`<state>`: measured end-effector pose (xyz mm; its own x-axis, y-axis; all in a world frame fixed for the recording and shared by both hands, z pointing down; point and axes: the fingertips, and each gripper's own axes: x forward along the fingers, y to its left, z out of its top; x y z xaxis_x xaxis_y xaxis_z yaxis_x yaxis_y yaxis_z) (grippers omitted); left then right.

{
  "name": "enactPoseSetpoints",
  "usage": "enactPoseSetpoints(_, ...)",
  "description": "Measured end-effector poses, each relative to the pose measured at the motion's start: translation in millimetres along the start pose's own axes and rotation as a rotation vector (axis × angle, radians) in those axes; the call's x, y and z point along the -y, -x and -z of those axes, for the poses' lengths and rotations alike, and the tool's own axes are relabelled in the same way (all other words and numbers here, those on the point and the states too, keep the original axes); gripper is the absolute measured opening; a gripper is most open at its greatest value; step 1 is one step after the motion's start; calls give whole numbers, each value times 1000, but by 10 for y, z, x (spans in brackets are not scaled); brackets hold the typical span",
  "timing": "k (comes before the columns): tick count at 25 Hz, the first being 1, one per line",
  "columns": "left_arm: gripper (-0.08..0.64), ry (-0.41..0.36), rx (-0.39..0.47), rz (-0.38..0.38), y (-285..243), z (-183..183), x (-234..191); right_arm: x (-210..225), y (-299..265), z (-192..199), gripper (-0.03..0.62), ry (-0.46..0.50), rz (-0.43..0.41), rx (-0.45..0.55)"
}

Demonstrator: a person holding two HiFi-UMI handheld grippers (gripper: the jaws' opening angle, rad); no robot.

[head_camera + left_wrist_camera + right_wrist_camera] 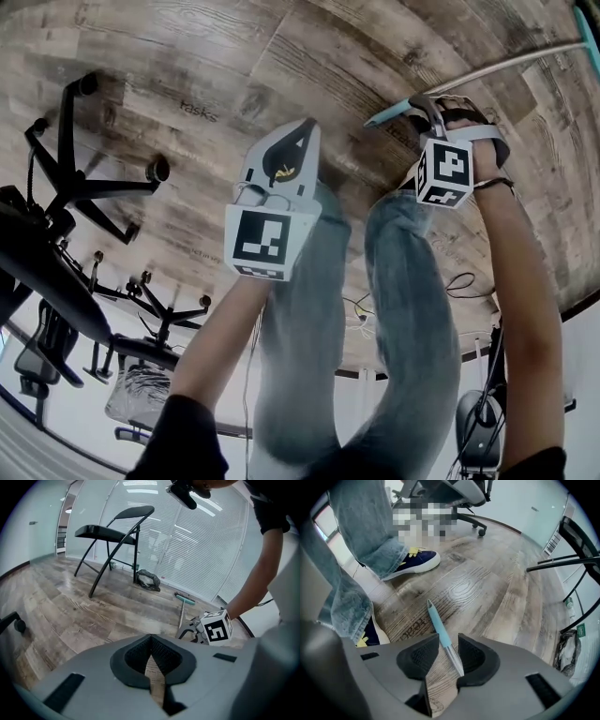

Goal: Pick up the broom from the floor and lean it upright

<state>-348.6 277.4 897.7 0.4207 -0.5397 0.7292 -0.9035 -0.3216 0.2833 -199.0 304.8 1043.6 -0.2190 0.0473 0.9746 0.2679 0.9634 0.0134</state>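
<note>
Nothing of the task is done yet. The broom (pixel 511 67) lies flat on the floor (pixel 187 56), its shaft running from the upper centre of the head view out to the top right corner, where the teal head sits.

The pick-up looks to be at the approach stage only. The right gripper (pixel 449 641) is down over the handle's end. In its own view the jaws stand wide apart, with the teal grip (pixel 439 623) and the start of the metal shaft between them, close along the right-hand jaw. The pads do not seem to press on it, and the broom rests on the boards.

The left gripper (pixel 151 639) is closed on nothing; only a slit of floor shows between its jaws. In the head view it hangs at centre, left of the handle's end and apart from it.

Left to do, as I judge it — close the right jaws on the handle, lift, stand the broom upright and lean it against some support. Which support, the pictures do not settle.
</note>
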Motion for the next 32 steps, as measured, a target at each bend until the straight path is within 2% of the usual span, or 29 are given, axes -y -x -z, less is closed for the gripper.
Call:
enactPoseSetpoints(5, 20, 25, 15, -1, -216, 100, -140, -138, -346, 148, 143, 59, -58, -32)
enactPoseSetpoints(9, 20, 21, 7, -10, -346, 220, -253, -90, -510, 273, 144, 82, -25, -60)
enactPoseSetpoints(12, 20, 30, -19, -7, -365, 291, -245, -103, -544, 304, 140, 78, -43, -68)
enactPoseSetpoints(15, 20, 23, -1, 10, -374, 228, -238, -133, -548, 313, 127, 116, -67, -69)
enactPoseSetpoints(18, 20, 2, 0, 15, -299, 115, -250, -99, -538, 247, 113, 179, -43, -66)
enactPoseSetpoints(20, 20, -12, -5, 12, -214, 46, -233, -109, -442, 183, 112, 183, -31, -44)
enactPoseSetpoints(25, 20, -3, -16, -25, 7, -270, -261, 7, -8, -96, 106, 178, -36, 23)
enactPoseSetpoints(32, 20, -24, 32, -54, 610, -1223, -189, 402, 1109, -653, 100, 127, -22, 166)
